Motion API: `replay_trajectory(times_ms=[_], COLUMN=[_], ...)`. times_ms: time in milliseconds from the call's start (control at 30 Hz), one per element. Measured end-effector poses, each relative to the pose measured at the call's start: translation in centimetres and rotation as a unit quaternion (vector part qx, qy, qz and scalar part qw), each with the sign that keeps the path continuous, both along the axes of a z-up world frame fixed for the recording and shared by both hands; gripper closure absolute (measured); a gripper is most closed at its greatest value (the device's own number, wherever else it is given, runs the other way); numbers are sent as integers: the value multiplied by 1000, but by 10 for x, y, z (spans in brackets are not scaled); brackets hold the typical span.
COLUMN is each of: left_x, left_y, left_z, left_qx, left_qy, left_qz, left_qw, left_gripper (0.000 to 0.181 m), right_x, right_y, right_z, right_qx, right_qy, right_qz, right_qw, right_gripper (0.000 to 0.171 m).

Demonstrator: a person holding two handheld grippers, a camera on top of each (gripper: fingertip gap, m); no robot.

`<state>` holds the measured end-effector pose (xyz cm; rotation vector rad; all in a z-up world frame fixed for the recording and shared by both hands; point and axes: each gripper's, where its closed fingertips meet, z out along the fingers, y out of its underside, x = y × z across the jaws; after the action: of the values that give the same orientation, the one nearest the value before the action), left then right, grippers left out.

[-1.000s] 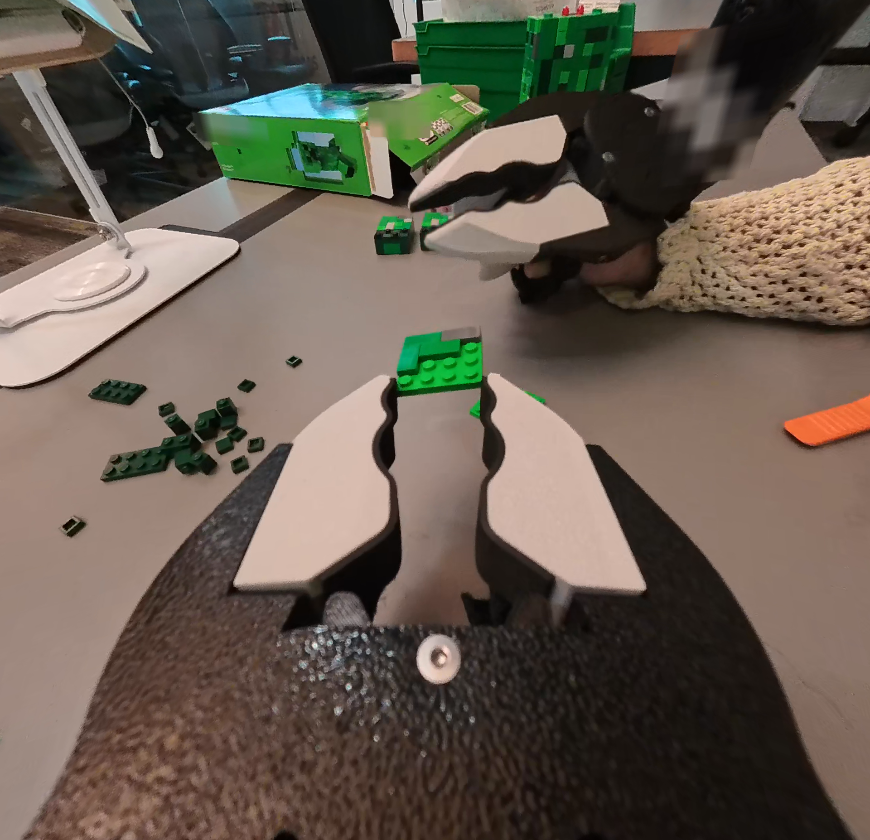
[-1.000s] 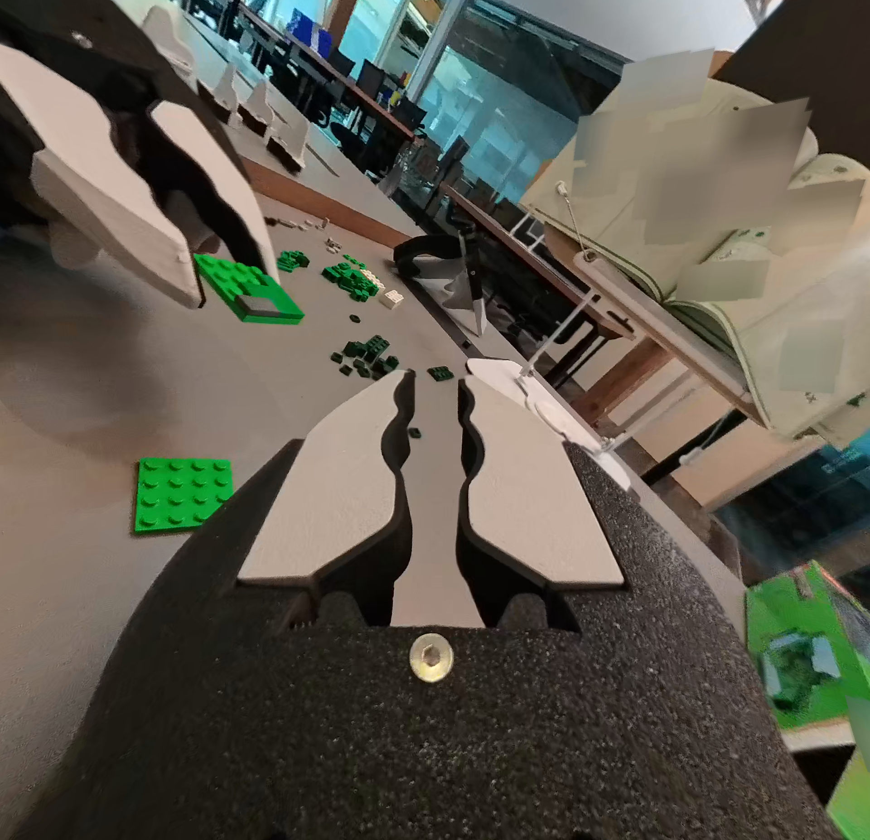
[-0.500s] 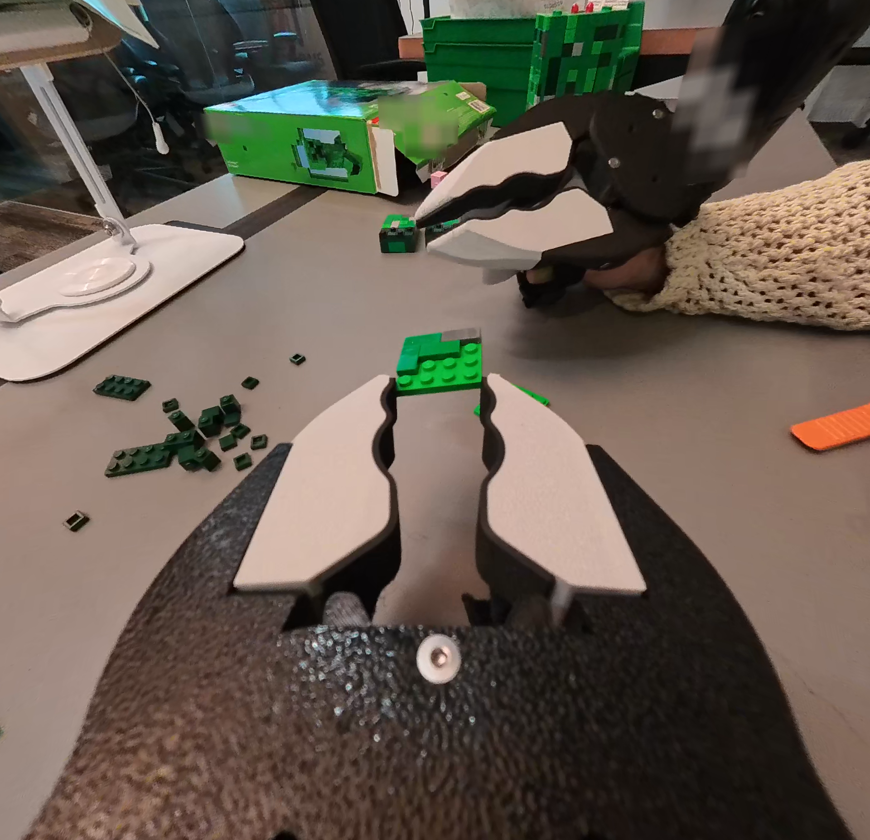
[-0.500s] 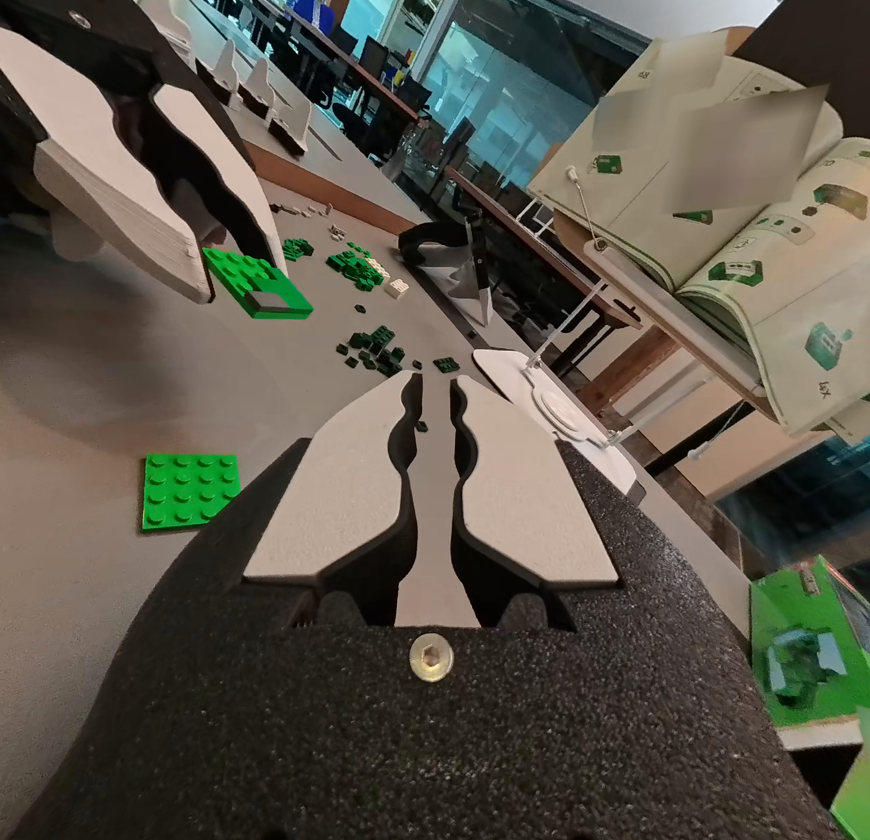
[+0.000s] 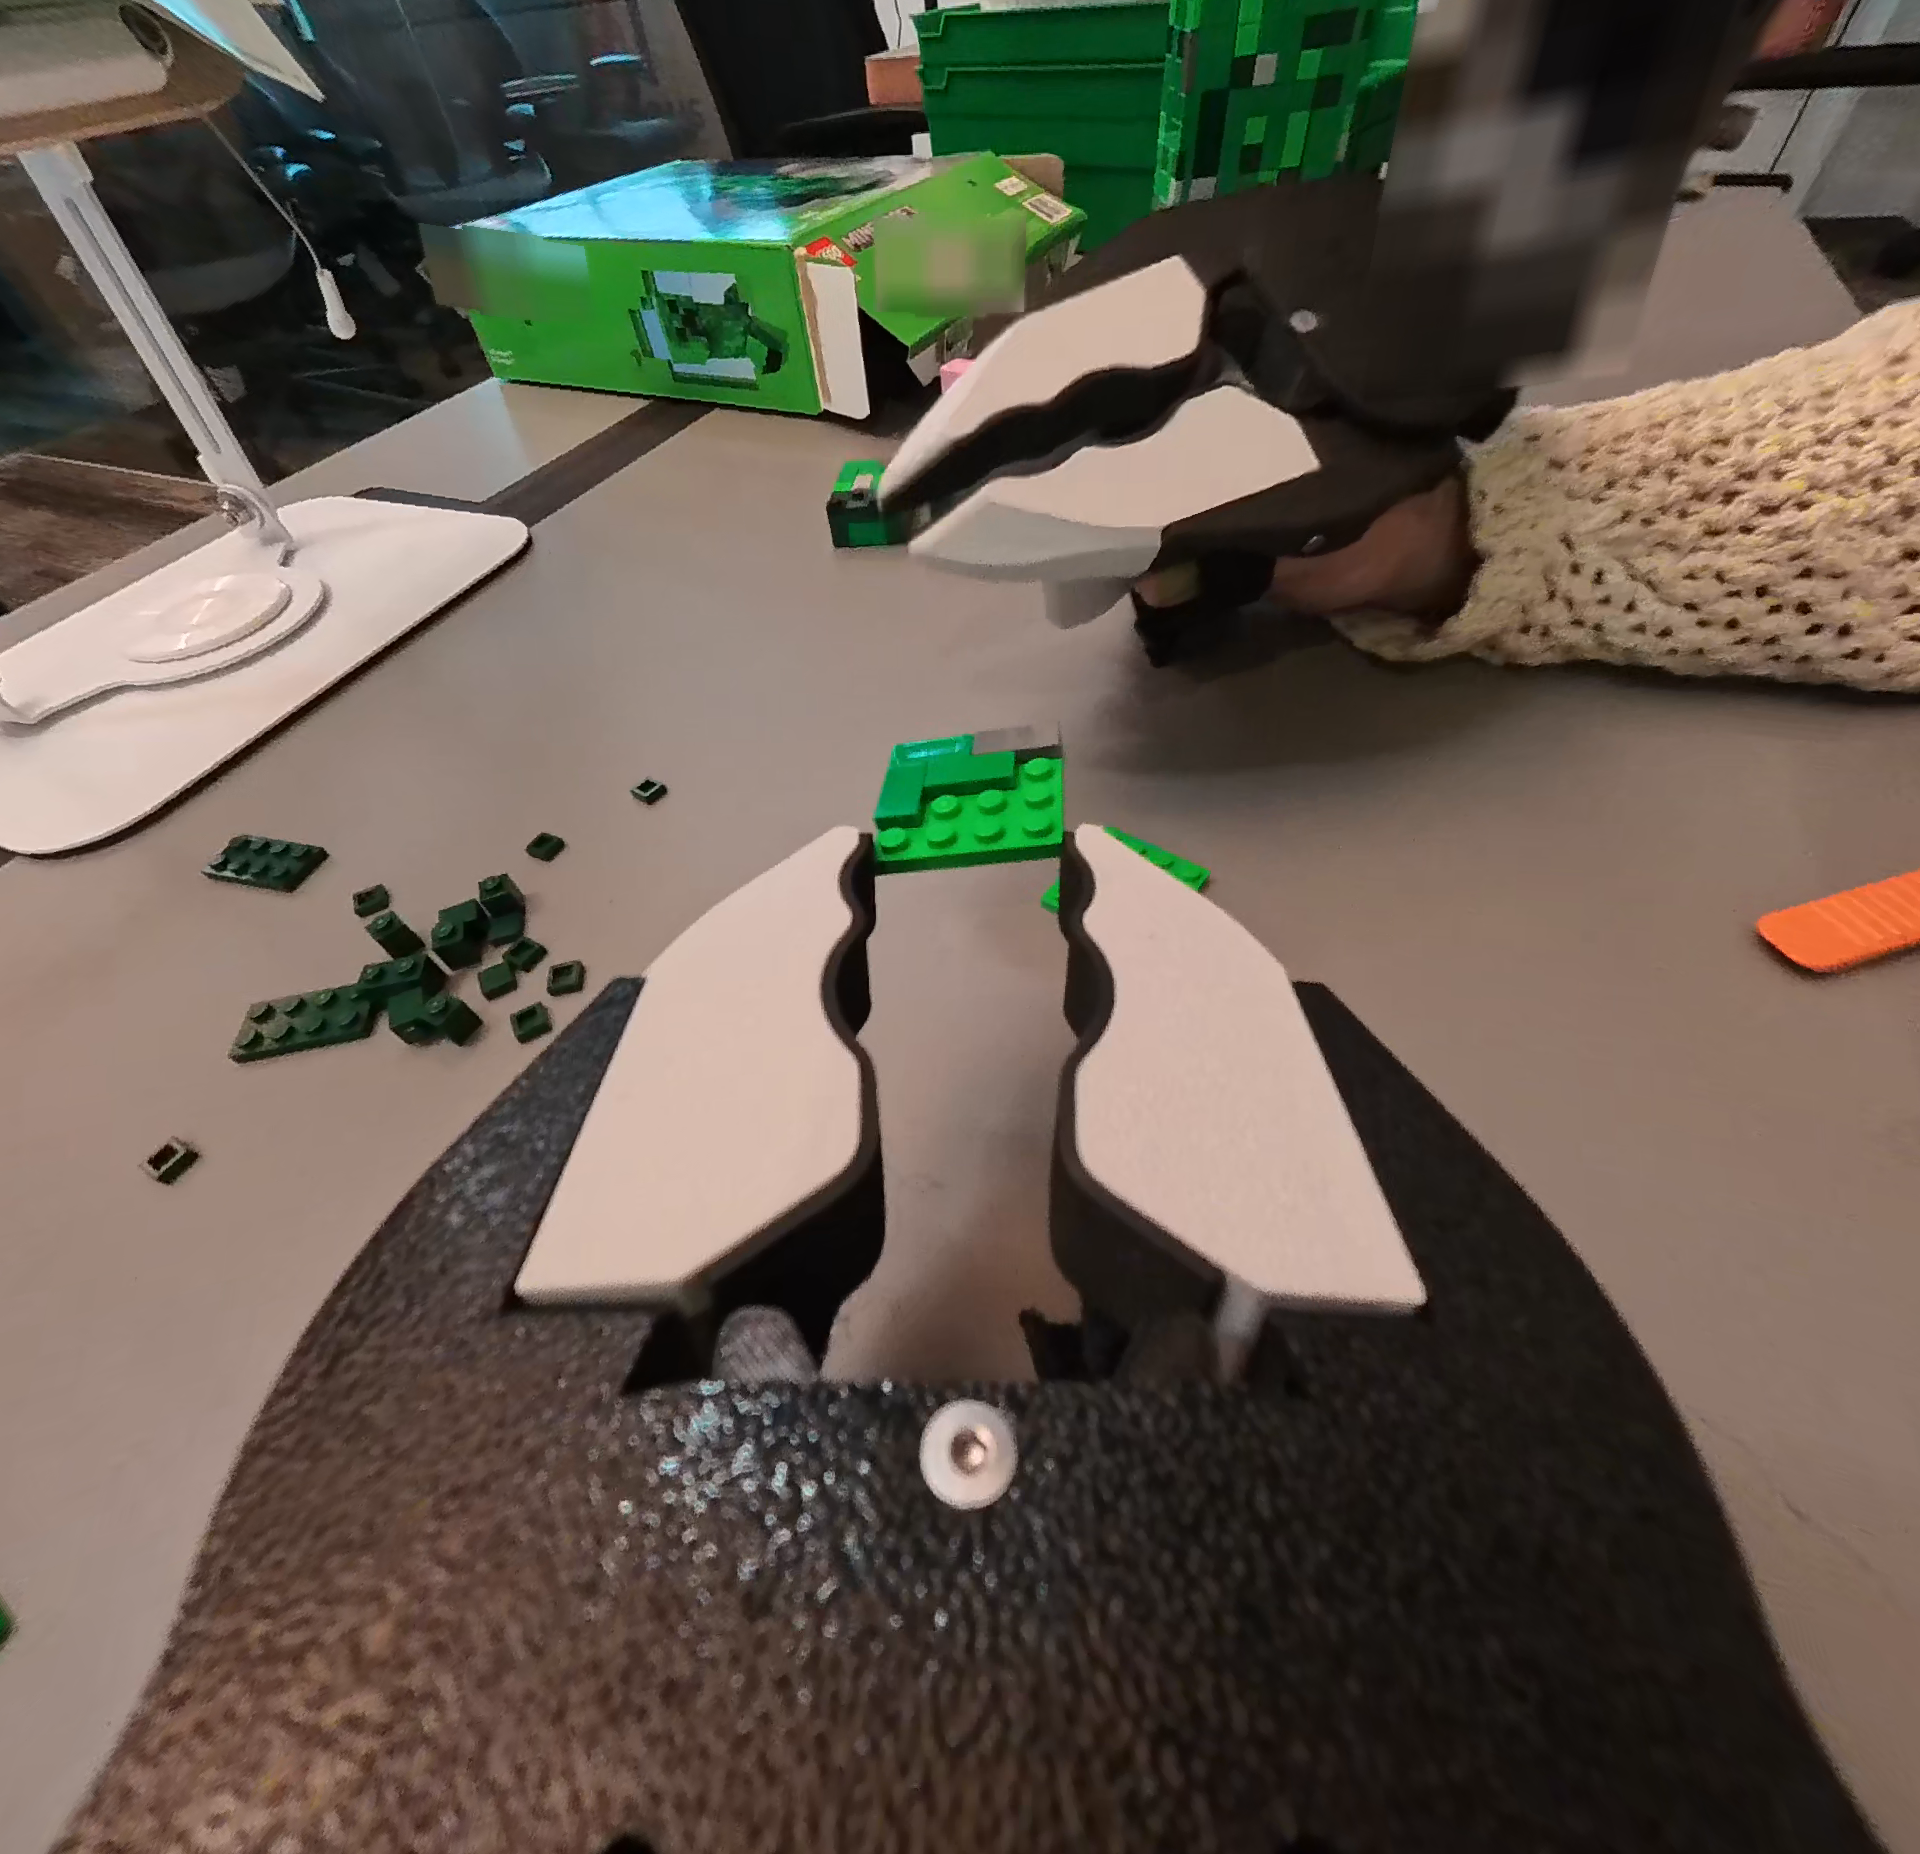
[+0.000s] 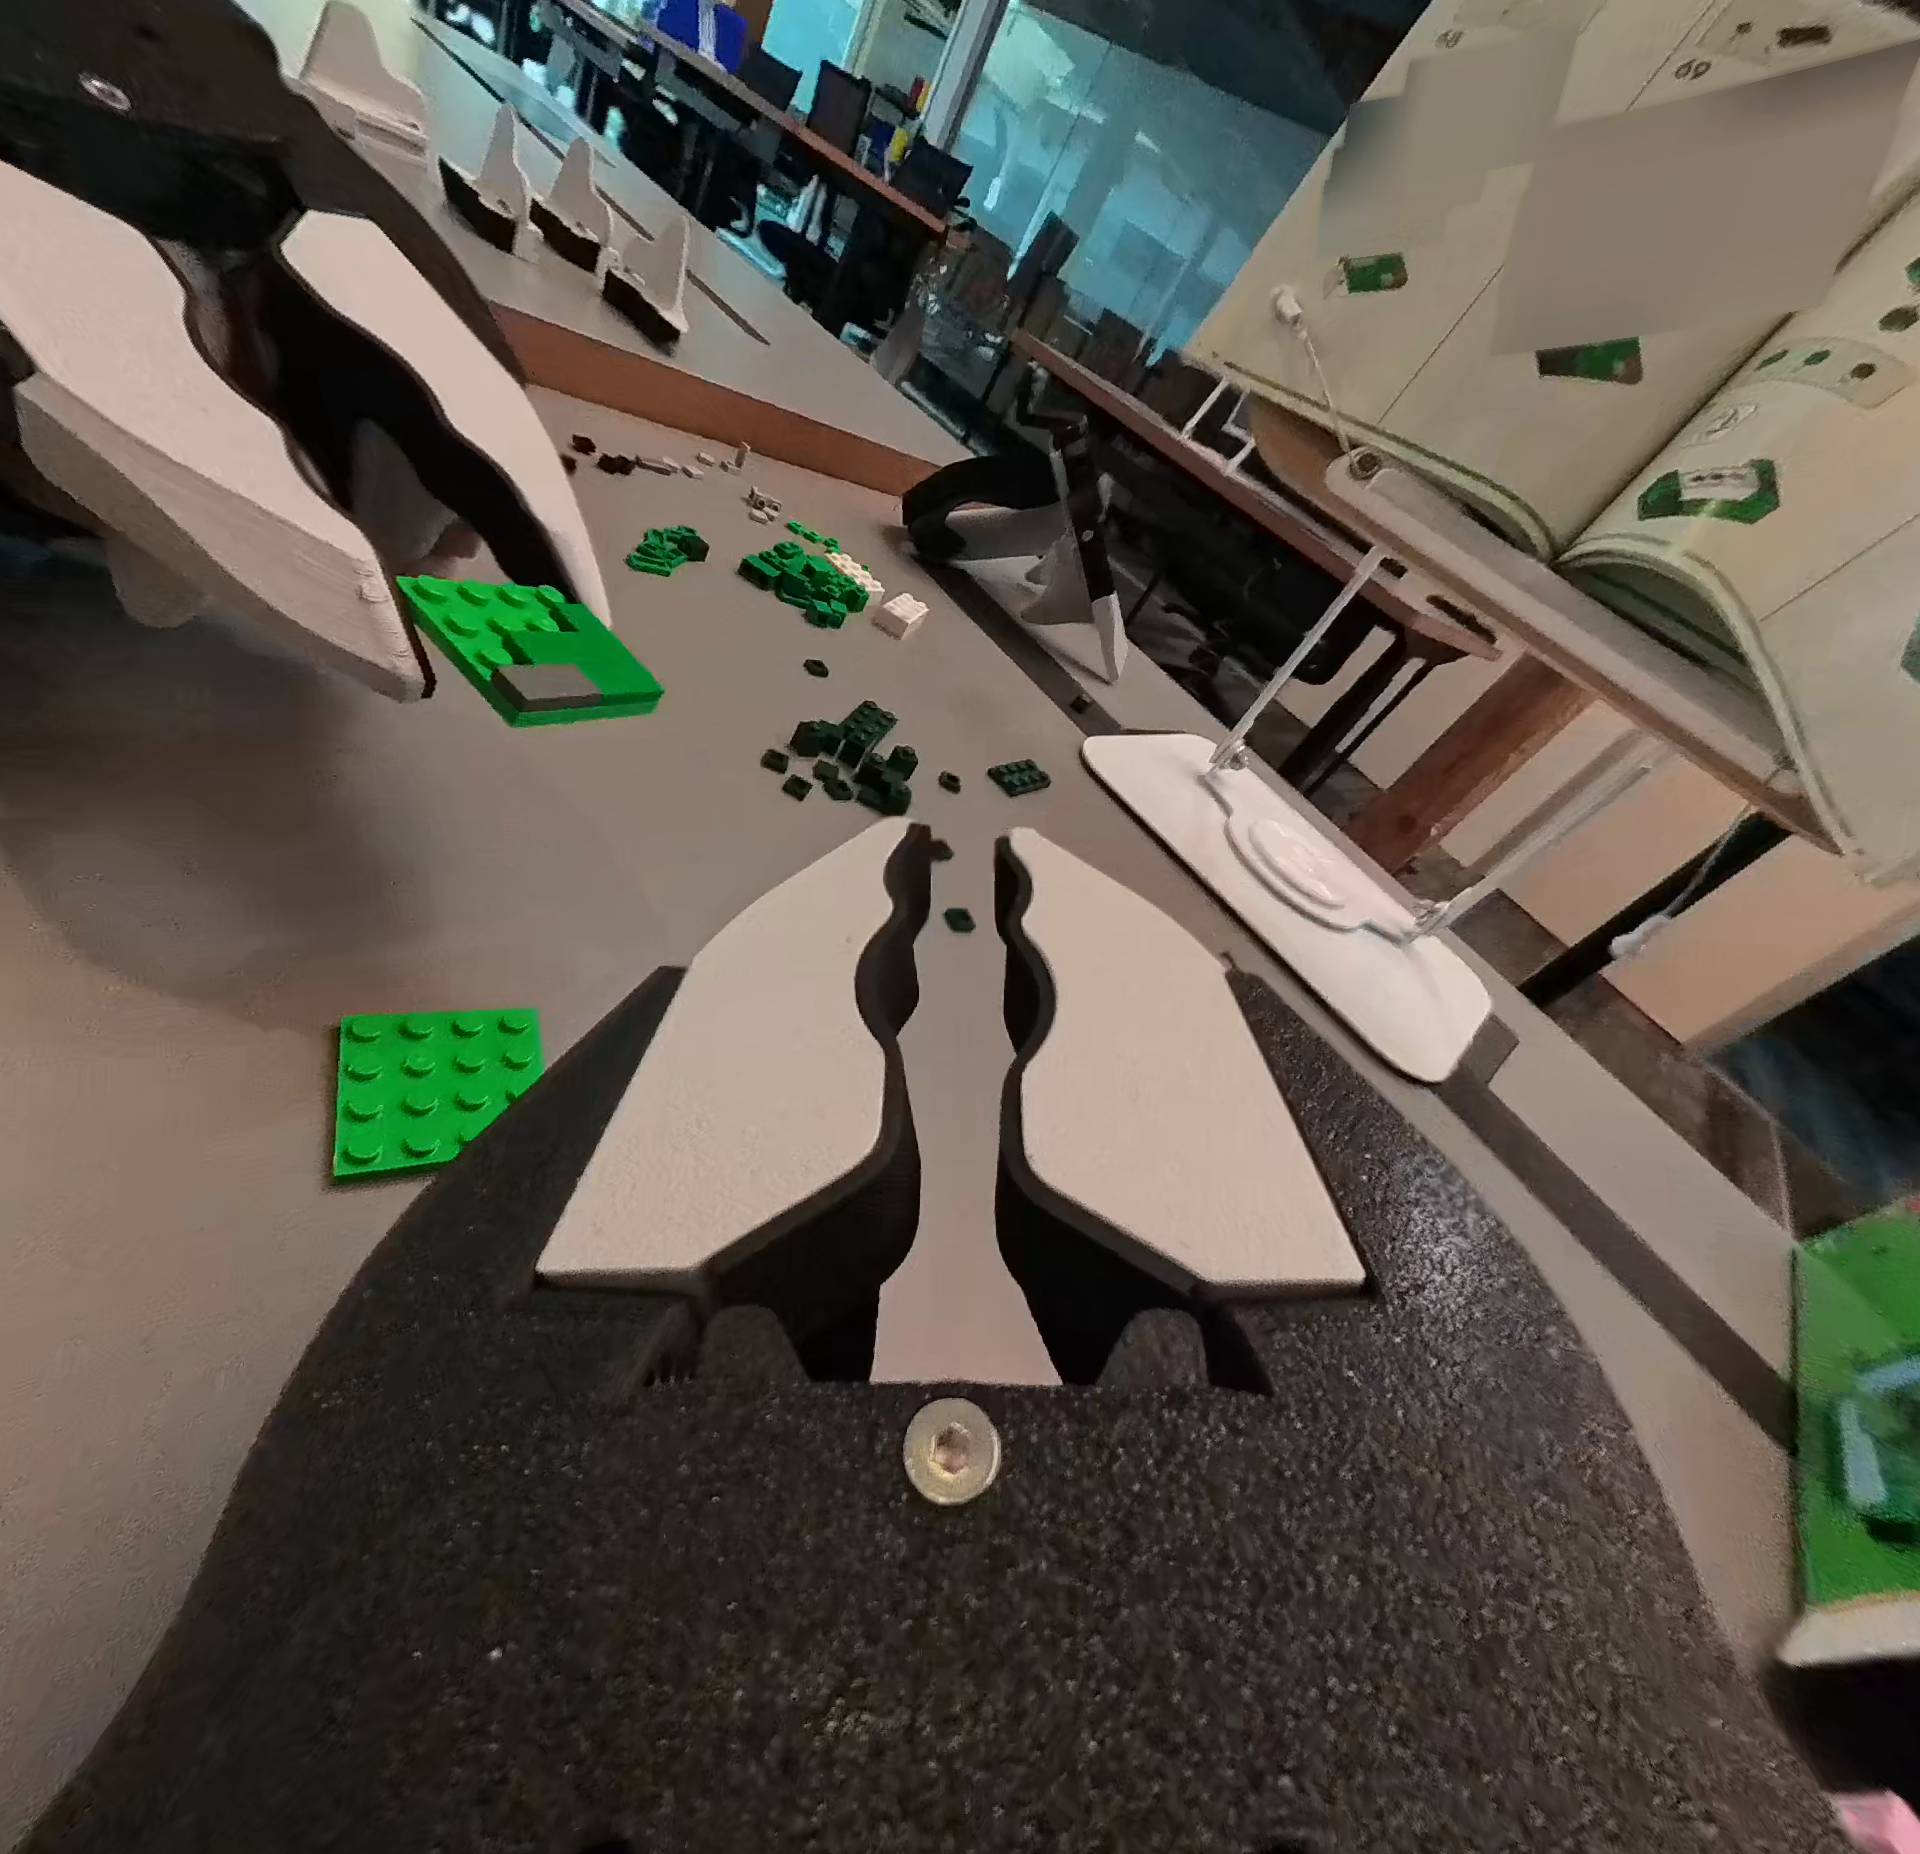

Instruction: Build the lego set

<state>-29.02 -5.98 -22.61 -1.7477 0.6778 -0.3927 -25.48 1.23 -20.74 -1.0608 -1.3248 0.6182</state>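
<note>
The left hand-held gripper (image 5: 966, 848) pinches a bright green lego plate assembly (image 5: 971, 802) between its fingertips, just above the grey tabletop (image 5: 1455, 973); the assembly carries a raised green layer and a small grey tile at its far edge. Over in the right wrist view the same assembly (image 6: 530, 646) shows gripped by its near edge. The right hand-held gripper (image 6: 961, 848) holds nothing, its fingers drawn close with a narrow gap between them; in the left view it (image 5: 904, 521) hovers low, tips pointing at a small dark green block (image 5: 857, 505). A loose green square plate (image 6: 431, 1087) lies flat near the right hand-held gripper. Dark green small pieces (image 5: 416, 963) are scattered to the left. An orange brick separator (image 5: 1844, 926) lies off to the right, and the opened green box (image 5: 727, 287) sits farther back.
</note>
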Motion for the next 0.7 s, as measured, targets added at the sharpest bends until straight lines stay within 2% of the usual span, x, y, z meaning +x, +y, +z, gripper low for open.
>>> replay_trajectory(times_ms=[67, 133, 200, 233, 300, 400, 467, 567, 700], left_x=[1, 2, 3, 4, 6, 9, 10, 10, 7], left_y=[0, 0, -1, -1, -2, -4, -4, -5, -5], left_z=[-1, -1, -2, -2, -3, -5, -5, -3, 1], left_qx=[1, 4, 7, 8, 9, 13, 18, 20, 22], left_qy=[5, 11, 17, 19, 26, 40, 43, 35, 15], left_qz=[0, -1, -4, -7, -13, -20, -22, -23, -24], left_qw=[1000, 1000, 1000, 1000, 1000, 999, 999, 999, 999], left_gripper=[147, 147, 147, 147, 147, 147, 147, 147, 147], right_x=[-6, -16, -34, -49, -83, -146, -191, -253, -307], right_y=[-5, -11, -9, -8, -15, -27, -37, -43, -45], right_z=[-3, 15, 37, 45, 55, 63, 54, 33, 2], right_qx=[-63, -134, -152, -154, -164, -186, -192, -151, -118], right_qy=[-24, -4, -5, -23, -85, -130, -181, -268, -368], right_qz=[27, 60, 86, 101, 157, 204, 229, 254, 274], right_qw=[997, 989, 985, 983, 970, 952, 937, 917, 880], right_gripper=[160, 159, 158, 158, 171, 171, 167, 161, 154])
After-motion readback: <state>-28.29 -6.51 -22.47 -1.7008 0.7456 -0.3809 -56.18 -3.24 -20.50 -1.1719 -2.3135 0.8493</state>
